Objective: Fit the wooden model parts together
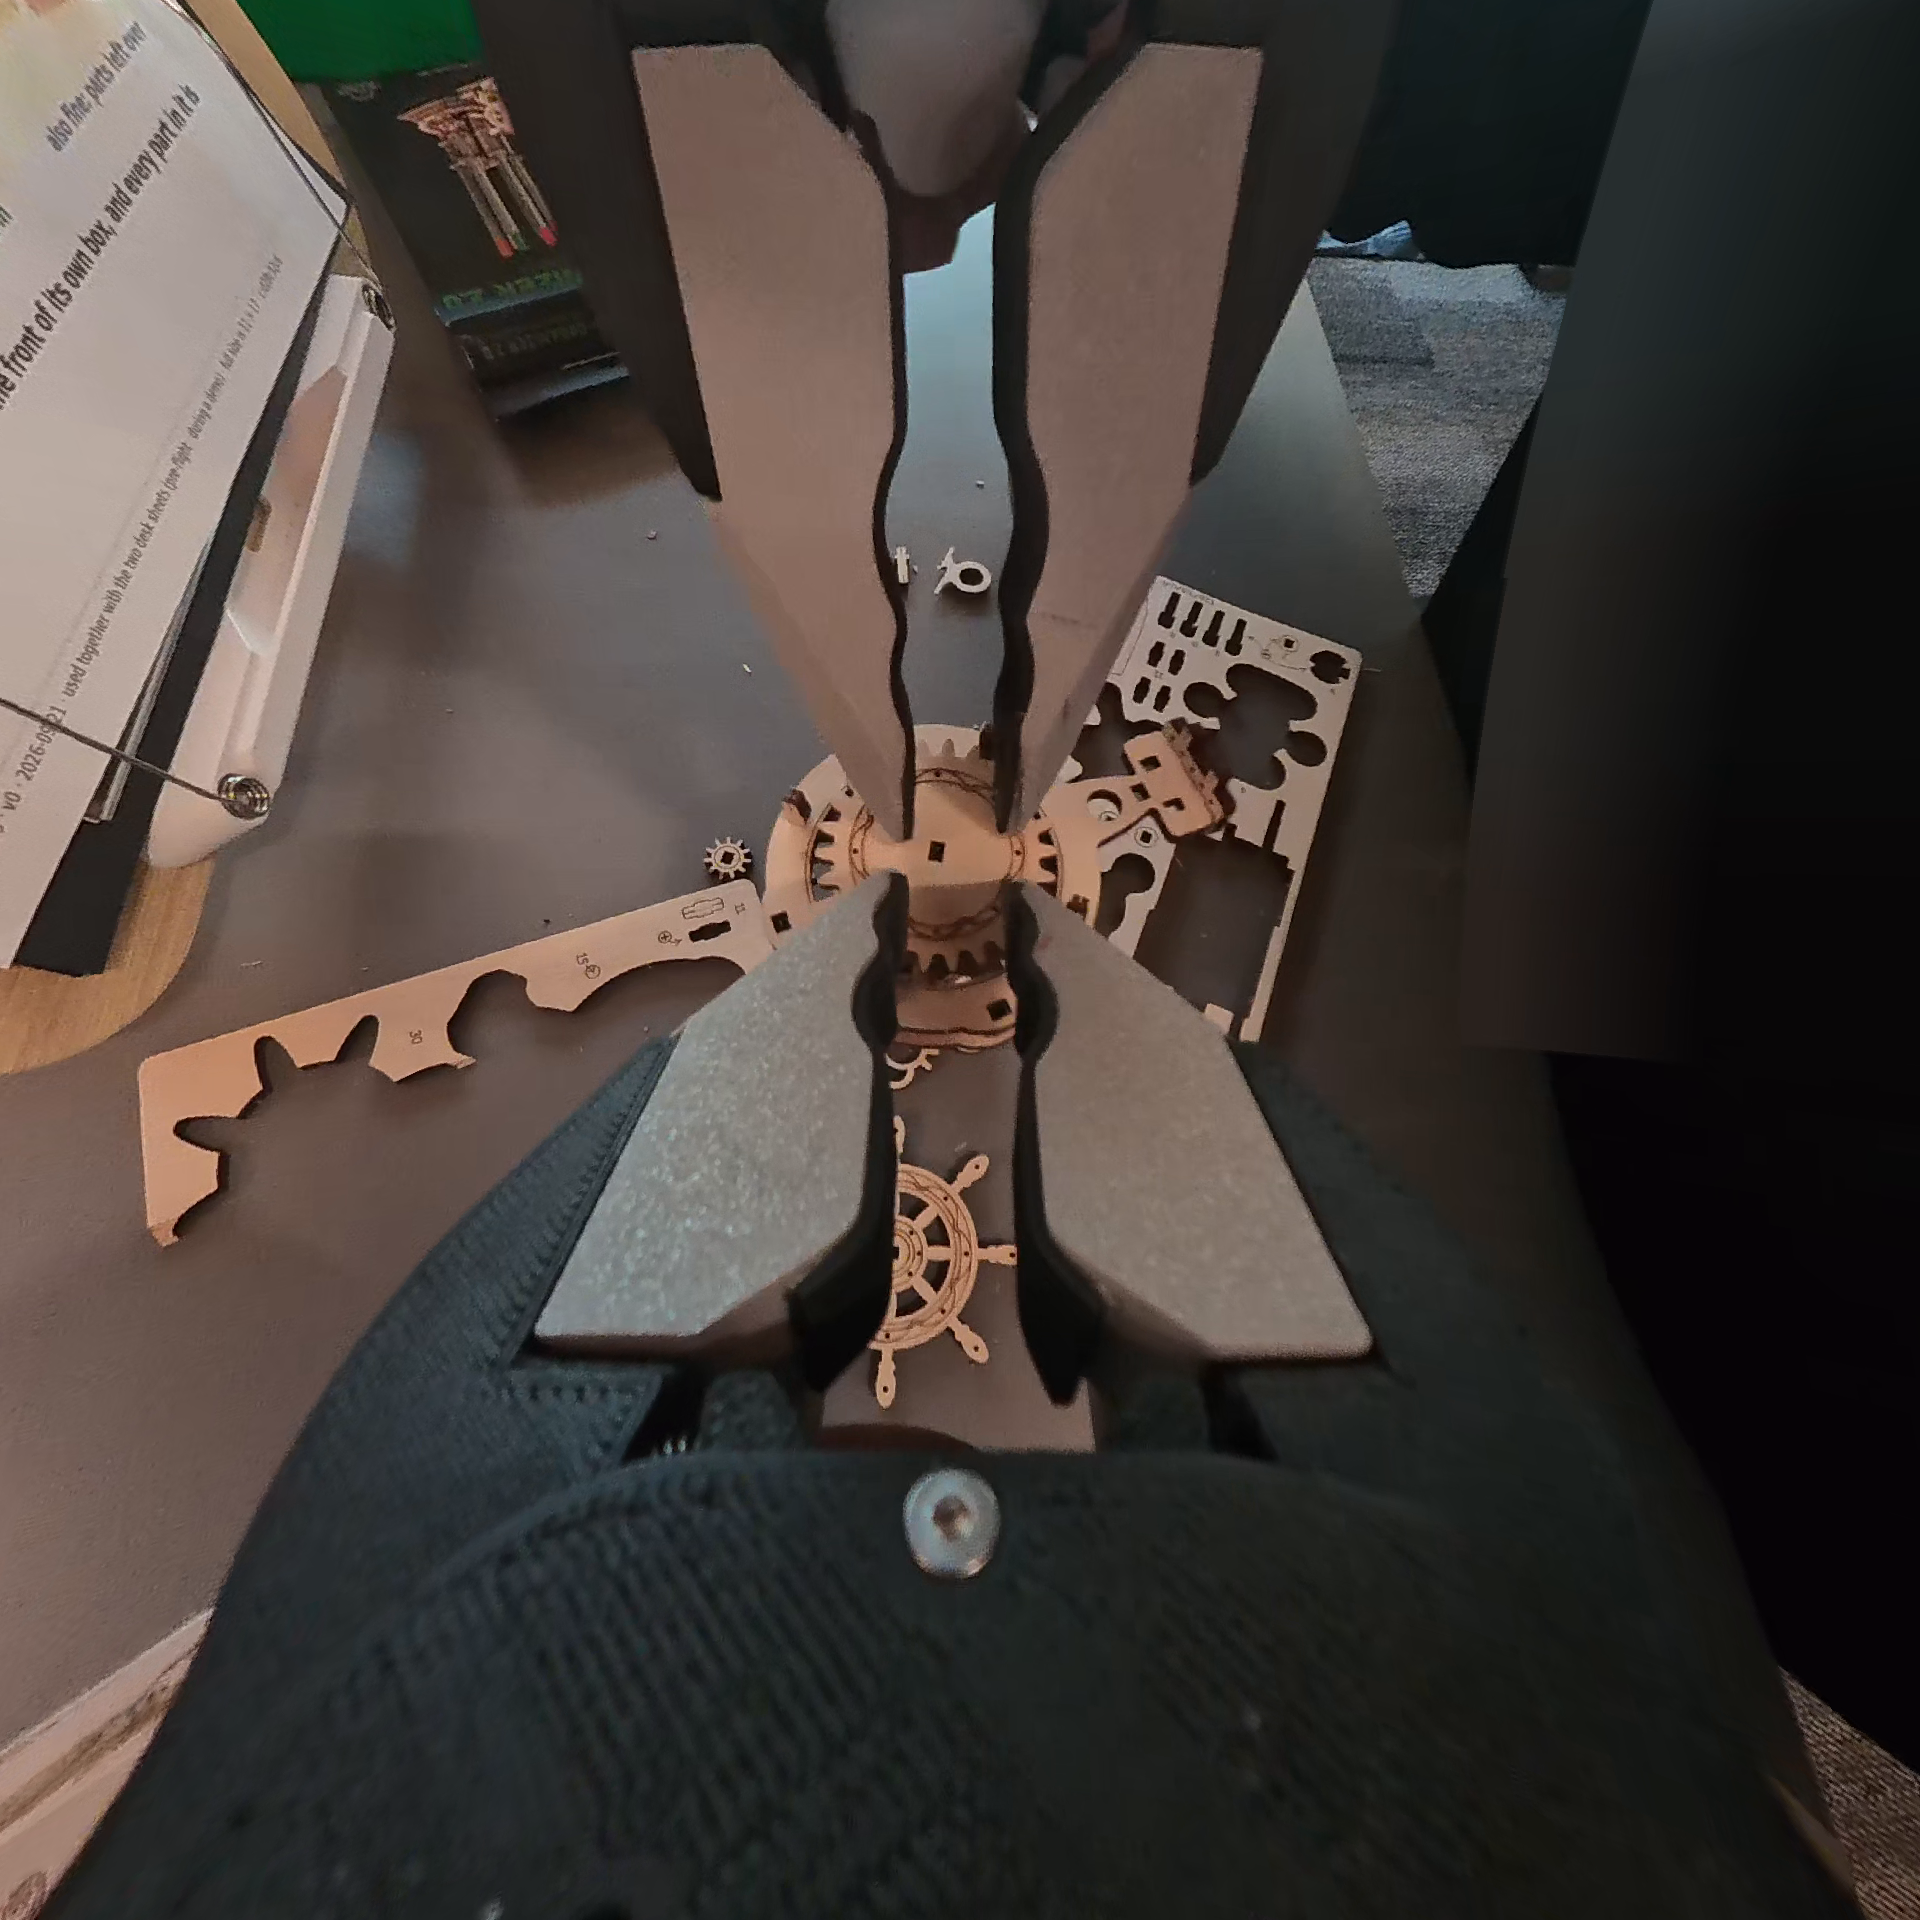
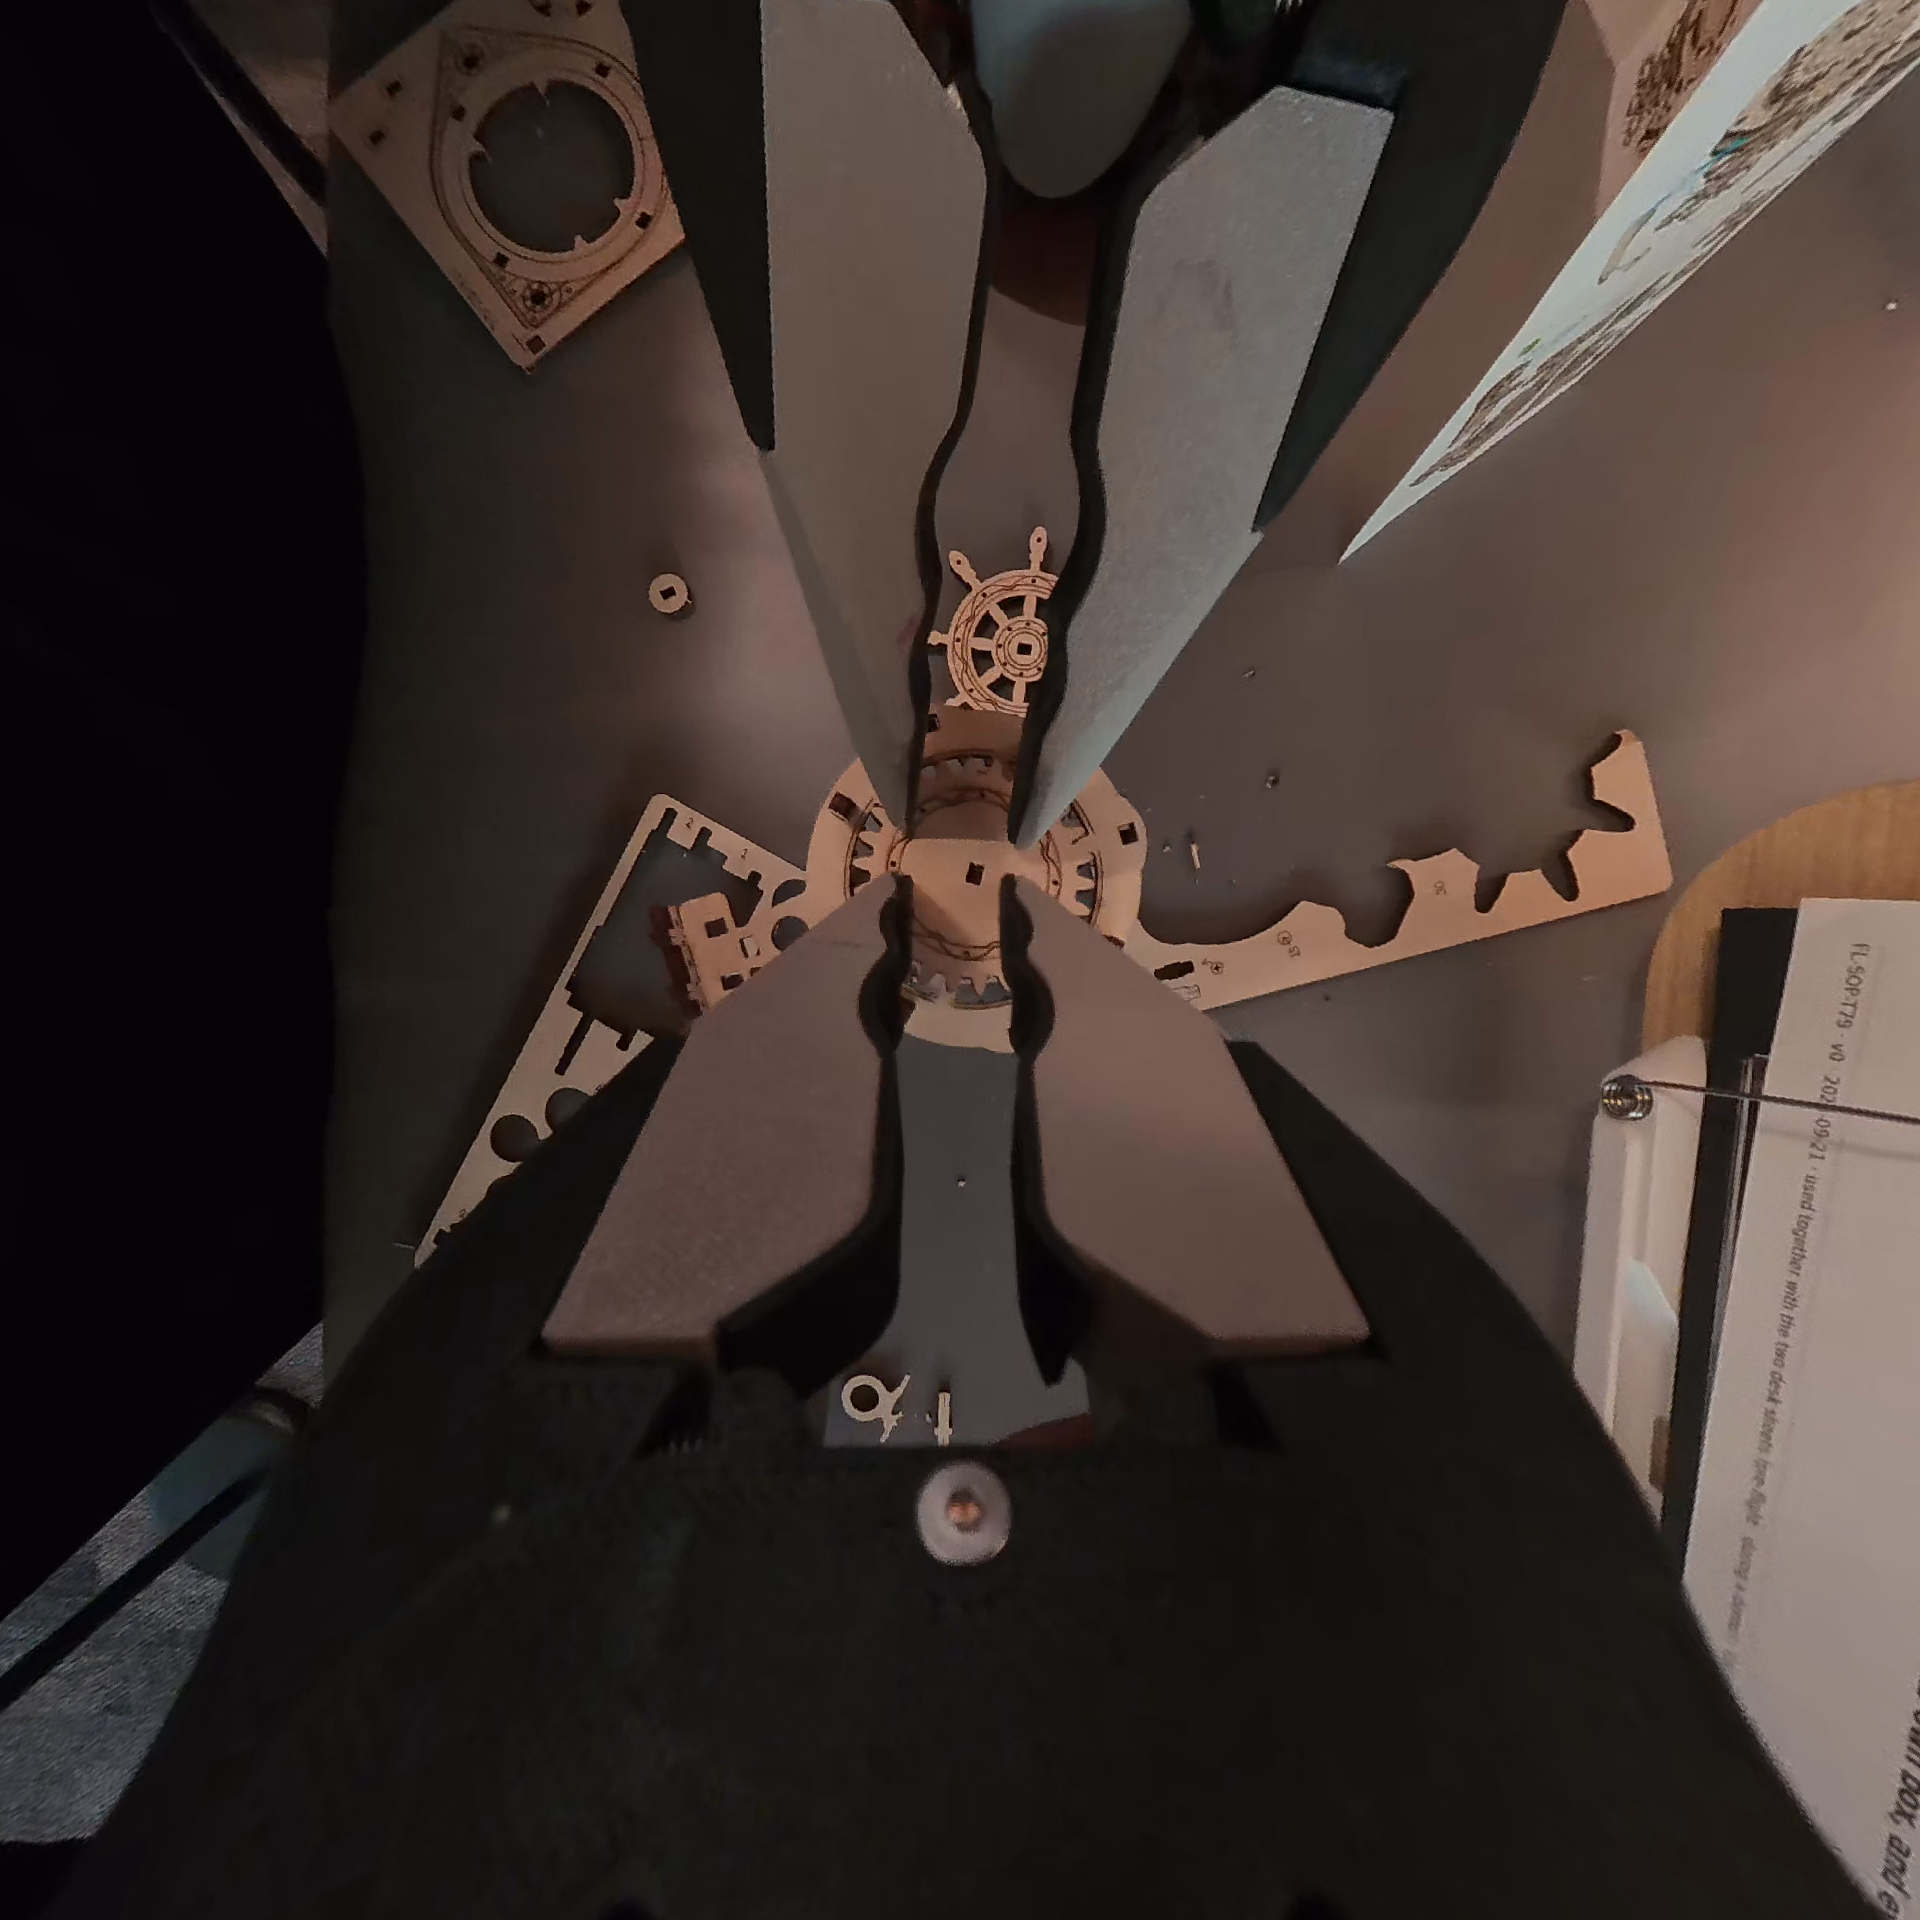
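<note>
A round wooden gear assembly lies on the dark table, with a raised hub that has a square hole. My left gripper reaches it from below in the left wrist view. Its jaws are a narrow gap apart and closed on the hub's near edge. My right gripper comes from the opposite side and closes on the hub's far edge. The right wrist view shows the same: the right gripper, the hub, the left gripper. A wooden ship's wheel lies loose under the left gripper and also shows in the right wrist view.
A wavy offcut strip and a punched-out part sheet flank the assembly, with a tabbed wooden part on the sheet. A tiny gear and small bits lie loose. A document stand, a box and a square frame sheet sit around. My two grippers' fingertips are within a few centimetres of each other. The wooden ship's wheel is about equally far from each gripper, around 11 cm. The right camera catches it too, in the right wrist view.
</note>
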